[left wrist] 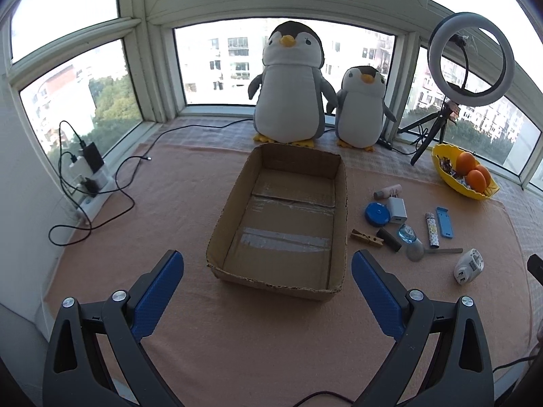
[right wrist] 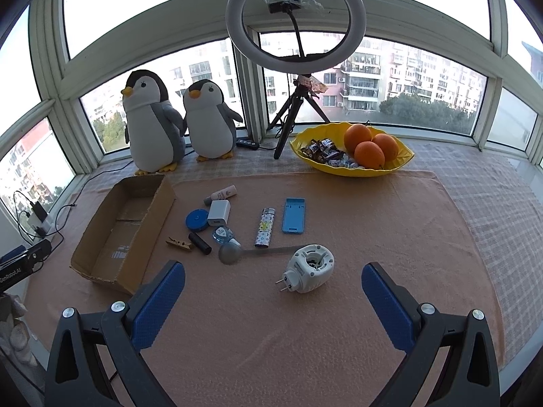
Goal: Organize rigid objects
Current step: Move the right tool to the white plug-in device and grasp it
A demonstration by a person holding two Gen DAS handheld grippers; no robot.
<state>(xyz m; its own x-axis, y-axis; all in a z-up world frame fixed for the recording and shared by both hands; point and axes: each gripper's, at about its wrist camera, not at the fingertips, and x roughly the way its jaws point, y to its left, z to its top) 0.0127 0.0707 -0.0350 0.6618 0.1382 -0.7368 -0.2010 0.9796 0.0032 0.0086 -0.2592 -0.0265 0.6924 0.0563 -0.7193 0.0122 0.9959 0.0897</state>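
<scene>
Your counter (right wrist: 339,322) is covered with a peach cloth, and the largest task piece on it, the cardboard box (left wrist: 230,203), sits open and holds nothing, just ahead of your left claw (left wrist: 267,273), whose blue fingers are spread wide with nothing between them. Behind the box two plush penguins (left wrist: 288,91) stand against the window, with a ring light (right wrist: 295,17) on a tripod and a yellow bowl (right wrist: 305,144) of oranges and sweets to their right. Your right claw (right wrist: 273,281) is likewise spread and holds nothing; the white plug-in device (right wrist: 312,271) lies on its side between its fingertips, prongs pointing left. Beyond it, right of the box, the smaller things lie loose on the cloth: a blue phone stand (right wrist: 294,215), a patterned lighter (right wrist: 264,227), a grey spoon (right wrist: 230,253), a white charger (right wrist: 219,213) touching a blue round case (right wrist: 197,220), a black tube (right wrist: 200,243) and a wooden clothespin (right wrist: 179,244)
</scene>
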